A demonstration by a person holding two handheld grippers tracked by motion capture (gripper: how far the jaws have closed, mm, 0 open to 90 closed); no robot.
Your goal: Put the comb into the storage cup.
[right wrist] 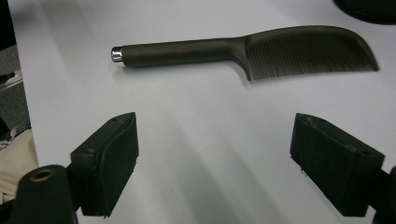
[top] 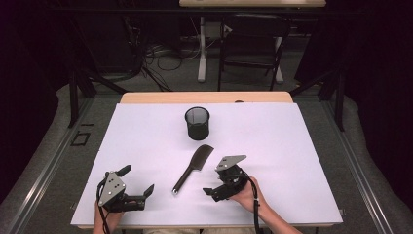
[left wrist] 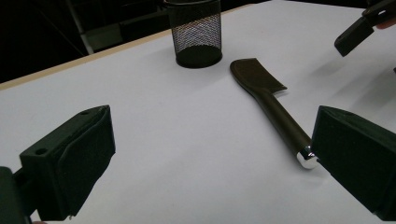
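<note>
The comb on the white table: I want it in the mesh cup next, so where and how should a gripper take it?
Probably by the handle of the comb. It is a long, straight, bare bar lying flat, while the toothed head is wide and thin. Come down from above with the jaws across the handle's width, near its middle. The right gripper, open beside it, looks best placed; the mesh cup stands beyond the head.
</note>
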